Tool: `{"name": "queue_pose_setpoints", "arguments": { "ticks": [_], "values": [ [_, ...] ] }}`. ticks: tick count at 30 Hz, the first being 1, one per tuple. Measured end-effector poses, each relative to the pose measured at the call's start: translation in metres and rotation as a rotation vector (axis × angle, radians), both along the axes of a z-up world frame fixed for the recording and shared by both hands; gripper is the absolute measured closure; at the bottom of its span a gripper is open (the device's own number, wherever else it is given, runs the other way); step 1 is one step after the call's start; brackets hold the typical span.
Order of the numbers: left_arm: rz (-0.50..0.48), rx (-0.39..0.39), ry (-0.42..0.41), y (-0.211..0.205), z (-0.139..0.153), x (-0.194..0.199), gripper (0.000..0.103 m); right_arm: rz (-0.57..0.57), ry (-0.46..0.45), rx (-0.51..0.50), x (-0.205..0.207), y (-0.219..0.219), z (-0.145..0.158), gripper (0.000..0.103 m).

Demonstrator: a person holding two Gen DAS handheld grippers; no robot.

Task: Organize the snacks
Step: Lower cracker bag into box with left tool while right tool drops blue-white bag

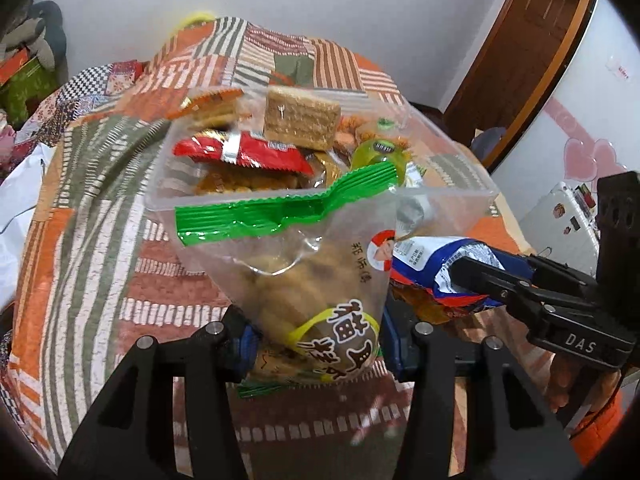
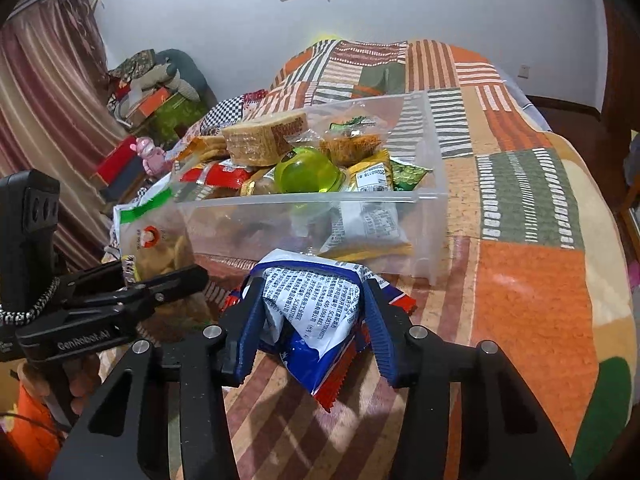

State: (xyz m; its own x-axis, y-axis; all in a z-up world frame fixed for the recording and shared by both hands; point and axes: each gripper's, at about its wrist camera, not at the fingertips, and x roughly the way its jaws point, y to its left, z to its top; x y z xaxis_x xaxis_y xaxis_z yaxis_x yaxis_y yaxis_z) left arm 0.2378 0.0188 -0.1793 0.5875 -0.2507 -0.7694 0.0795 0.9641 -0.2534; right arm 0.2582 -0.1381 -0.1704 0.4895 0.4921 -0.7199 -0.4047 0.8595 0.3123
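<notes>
While the clear bin [image 2: 434, 196] already holds many snacks, the left gripper [image 1: 316, 344] clamps a biscuit bag [image 1: 304, 280] and the right gripper [image 2: 312, 320] clamps a blue packet [image 2: 316, 320], both just short of the bin.

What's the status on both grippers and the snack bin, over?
Left gripper shut on clear green-topped snack bag. Right gripper shut on blue-white packet. Clear bin ahead on the quilt, already heaped; little room on top.

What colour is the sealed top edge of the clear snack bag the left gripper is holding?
Bright green, crimped top edge on the clear snack bag; clearest in the left wrist view.
</notes>
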Motion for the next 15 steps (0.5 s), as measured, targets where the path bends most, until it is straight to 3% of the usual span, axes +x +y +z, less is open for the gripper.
{"name": "queue_pose_setpoints", "arguments": {
  "ticks": [15],
  "values": [
    [0.038, 0.016, -0.112, 0.008, 0.048, -0.017, 0.054, -0.023, -0.118, 0.029, -0.019, -0.013, 0.042, 0.059]
  ]
}}
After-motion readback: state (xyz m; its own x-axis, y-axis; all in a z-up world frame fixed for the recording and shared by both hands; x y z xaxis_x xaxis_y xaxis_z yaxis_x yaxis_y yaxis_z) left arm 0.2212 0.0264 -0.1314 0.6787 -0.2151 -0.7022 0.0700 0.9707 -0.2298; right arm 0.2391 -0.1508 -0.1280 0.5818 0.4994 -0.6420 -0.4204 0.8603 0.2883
